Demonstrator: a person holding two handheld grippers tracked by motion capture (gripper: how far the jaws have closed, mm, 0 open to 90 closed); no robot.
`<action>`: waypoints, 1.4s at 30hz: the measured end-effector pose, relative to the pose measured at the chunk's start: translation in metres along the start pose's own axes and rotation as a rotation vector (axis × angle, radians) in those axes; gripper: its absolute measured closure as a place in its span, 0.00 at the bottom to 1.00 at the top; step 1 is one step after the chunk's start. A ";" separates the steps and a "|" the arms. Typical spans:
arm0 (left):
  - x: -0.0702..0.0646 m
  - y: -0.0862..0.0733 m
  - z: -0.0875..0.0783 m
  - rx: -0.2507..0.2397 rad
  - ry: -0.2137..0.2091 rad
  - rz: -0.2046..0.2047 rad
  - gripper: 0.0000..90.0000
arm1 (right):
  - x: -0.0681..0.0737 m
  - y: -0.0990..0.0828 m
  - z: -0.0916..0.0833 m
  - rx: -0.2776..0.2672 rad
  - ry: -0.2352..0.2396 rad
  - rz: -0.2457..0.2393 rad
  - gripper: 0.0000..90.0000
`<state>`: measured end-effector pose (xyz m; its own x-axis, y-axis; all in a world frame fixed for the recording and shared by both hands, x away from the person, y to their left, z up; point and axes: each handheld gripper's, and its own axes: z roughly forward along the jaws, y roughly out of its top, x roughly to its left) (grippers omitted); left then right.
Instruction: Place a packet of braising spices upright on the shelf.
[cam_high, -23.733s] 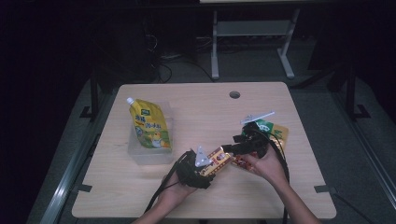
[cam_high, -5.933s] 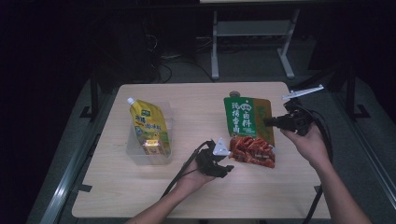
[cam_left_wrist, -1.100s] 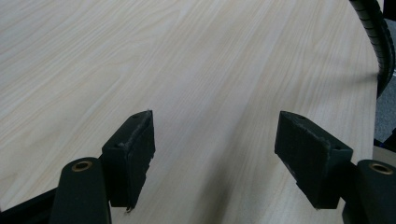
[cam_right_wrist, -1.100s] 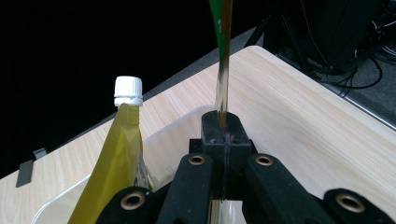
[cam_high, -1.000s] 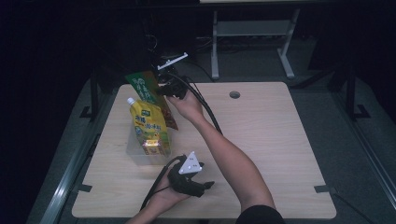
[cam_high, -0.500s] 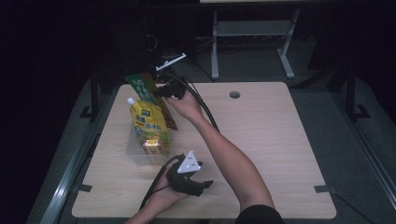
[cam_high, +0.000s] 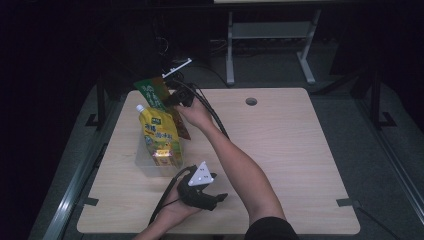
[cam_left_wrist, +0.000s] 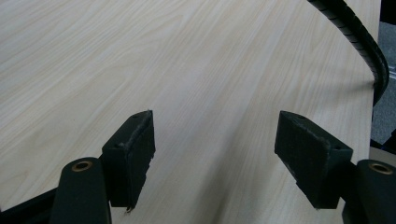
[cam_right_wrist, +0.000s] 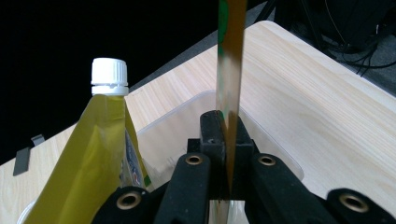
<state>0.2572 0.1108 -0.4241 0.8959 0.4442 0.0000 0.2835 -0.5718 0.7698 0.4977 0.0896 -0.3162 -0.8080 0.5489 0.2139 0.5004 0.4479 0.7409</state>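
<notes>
Dark room; black floor, a grey metal frame beyond the far edge. Light wood-grain table (cam_high: 300, 150), rounded corners, a round cable hole (cam_high: 251, 101) near the far edge.

Right gripper (cam_high: 172, 97): far left of the table, reached across on the person's right forearm (cam_high: 235, 160). Jaws pressed together on the edge of a green-and-brown snack packet (cam_high: 152, 93); in the right gripper view the packet (cam_right_wrist: 229, 60) stands edge-on, rising straight up out of the closed black jaws. Its upper part sits above the table's far-left corner; its lower part hangs behind the pouch and over the tray.

Beside it: yellow spouted pouch (cam_high: 159, 135), white screw cap (cam_right_wrist: 109, 76), green printing on the front, leaning upright in a clear plastic tray (cam_high: 145, 167). Tray wall (cam_right_wrist: 187, 116) visible just behind the jaws. Pouch and packet close together; contact cannot be told.

Left gripper (cam_high: 220, 196): near the table's front edge, held low in the left hand (cam_high: 175, 212), grey three-cornered plate (cam_high: 201, 175) on top, cable trailing to the front. Jaws set wide apart, nothing between them but bare tabletop (cam_left_wrist: 210, 93). A black ribbed cable (cam_left_wrist: 369, 51) curves along the table's right edge in that view.
</notes>
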 end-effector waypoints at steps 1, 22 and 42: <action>0.000 0.000 0.000 -0.001 0.000 -0.001 0.32 | 0.000 0.000 -0.001 -0.008 0.010 0.011 0.99; -0.002 0.000 0.001 -0.001 -0.006 0.002 0.32 | 0.001 -0.015 0.000 -0.215 0.018 0.015 1.00; -0.002 0.000 0.002 0.010 -0.015 0.007 0.32 | -0.002 -0.024 0.007 -0.235 0.017 0.058 1.00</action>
<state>0.2562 0.1083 -0.4254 0.9032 0.4293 -0.0042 0.2802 -0.5820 0.7634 0.4899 0.0826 -0.3388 -0.7862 0.5561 0.2695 0.4615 0.2384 0.8545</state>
